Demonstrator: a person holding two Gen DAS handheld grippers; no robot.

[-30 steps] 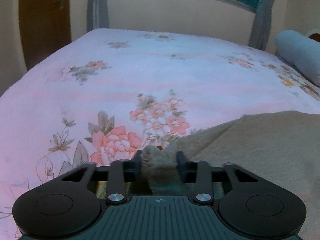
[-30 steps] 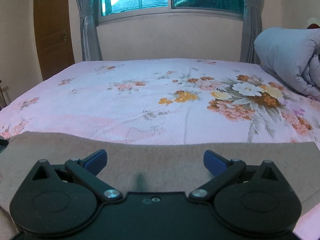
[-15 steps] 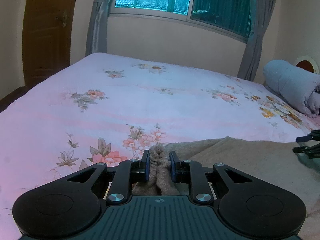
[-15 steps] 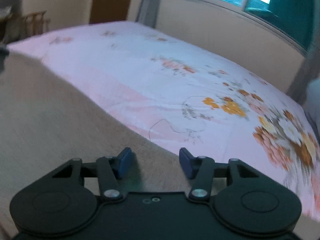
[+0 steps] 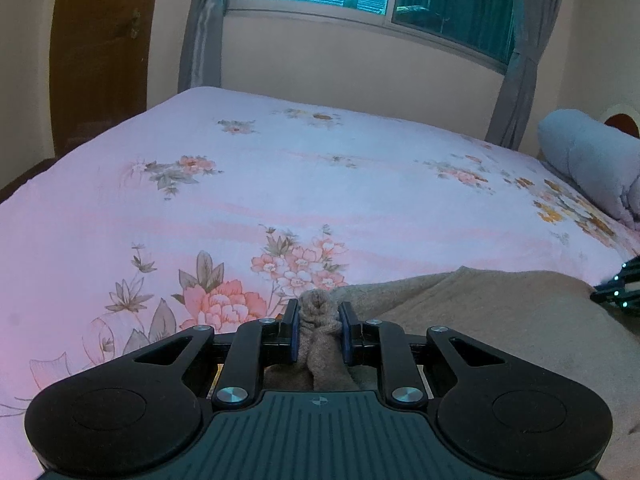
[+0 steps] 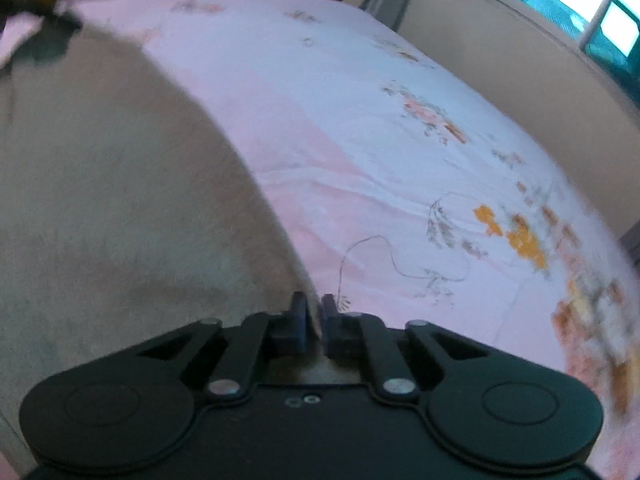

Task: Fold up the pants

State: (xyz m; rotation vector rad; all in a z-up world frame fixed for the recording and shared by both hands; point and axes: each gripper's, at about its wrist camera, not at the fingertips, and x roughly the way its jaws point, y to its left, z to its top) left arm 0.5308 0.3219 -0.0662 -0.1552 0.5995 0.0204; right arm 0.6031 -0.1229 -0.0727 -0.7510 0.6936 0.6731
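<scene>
The pants (image 5: 500, 320) are tan-brown cloth spread on the near side of the bed. My left gripper (image 5: 319, 320) is shut on a bunched corner of the pants, which sticks up between the blue pads. In the right wrist view the pants (image 6: 120, 200) fill the left half. My right gripper (image 6: 314, 314) is shut on the pants' far edge, with a thin strip of cloth between the pads. The right gripper also shows at the right edge of the left wrist view (image 5: 620, 288).
The bed (image 5: 280, 184) has a pink floral sheet. A rolled grey-blue duvet (image 5: 592, 160) lies at the right end. A wall with a window and curtains stands behind the bed, and a brown door (image 5: 100, 48) is at the left.
My left gripper closed on the pants corner and lifted. My right gripper turned to the left and closed from wide open onto the pants' edge.
</scene>
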